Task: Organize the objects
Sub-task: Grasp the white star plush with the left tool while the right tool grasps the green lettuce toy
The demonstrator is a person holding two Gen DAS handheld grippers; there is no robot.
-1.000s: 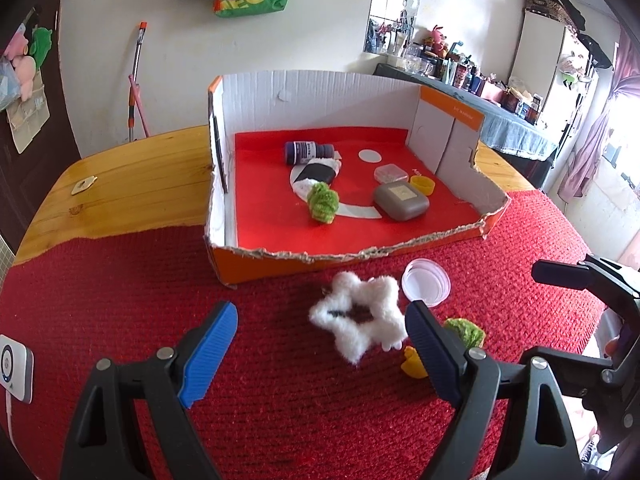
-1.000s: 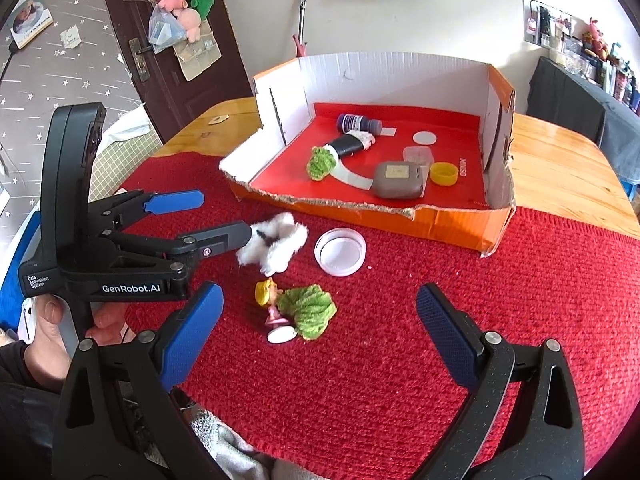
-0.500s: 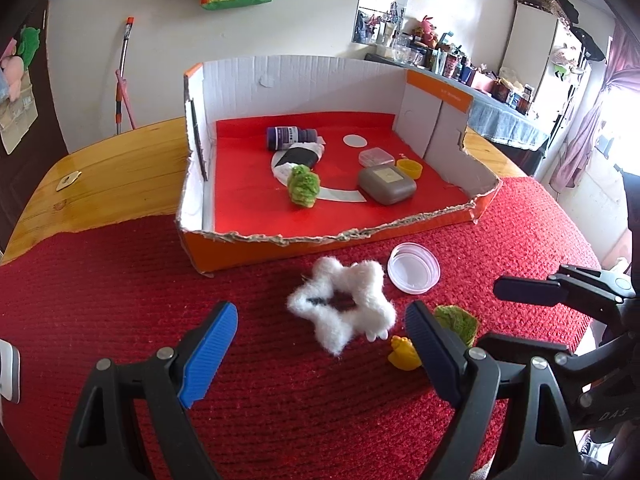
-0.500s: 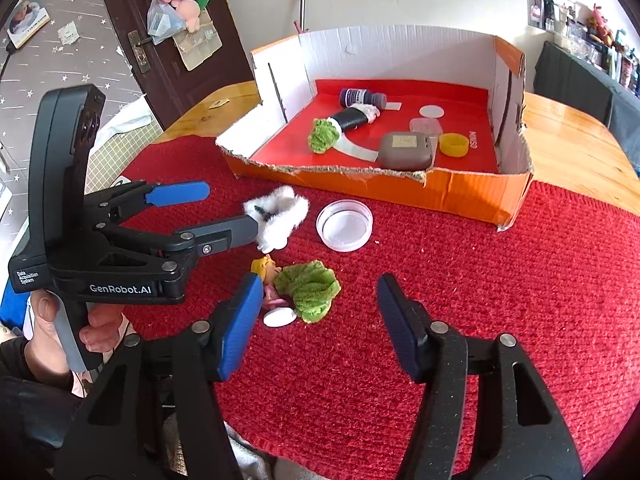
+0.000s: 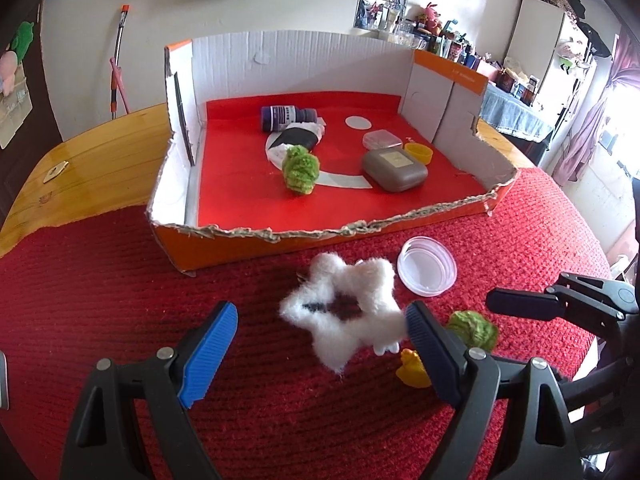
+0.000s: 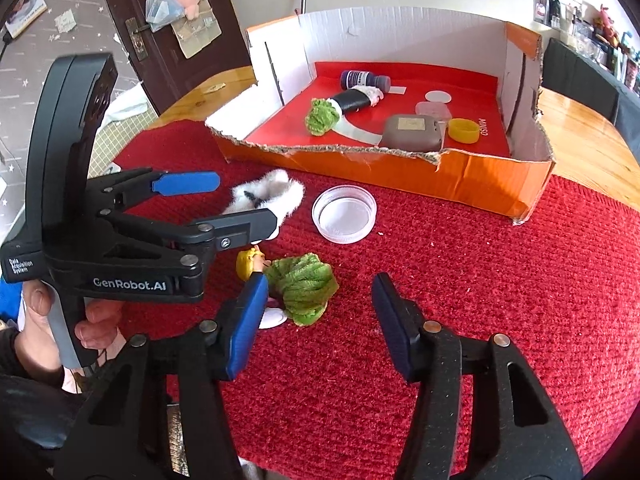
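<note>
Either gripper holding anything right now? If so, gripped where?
Nothing held. Left gripper is open around the white fluffy star, pads not pressing. Right gripper is closing around the green-skirted doll, with no grip yet.

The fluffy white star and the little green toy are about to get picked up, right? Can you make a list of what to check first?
1. Left tongs open wide: ok.
2. White fluffy star between the left tongs: not ok, it sits just ahead, near the right pad.
3. Right tongs around the green fuzzy toy: cannot tell; they are closing, pads not pressing it yet.
4. Cardboard box has bare red floor for more things: ok.
5. Clear plastic lid apart from both toys: ok.
6. The two tongs clear of each other: cannot tell, they look close.
</note>
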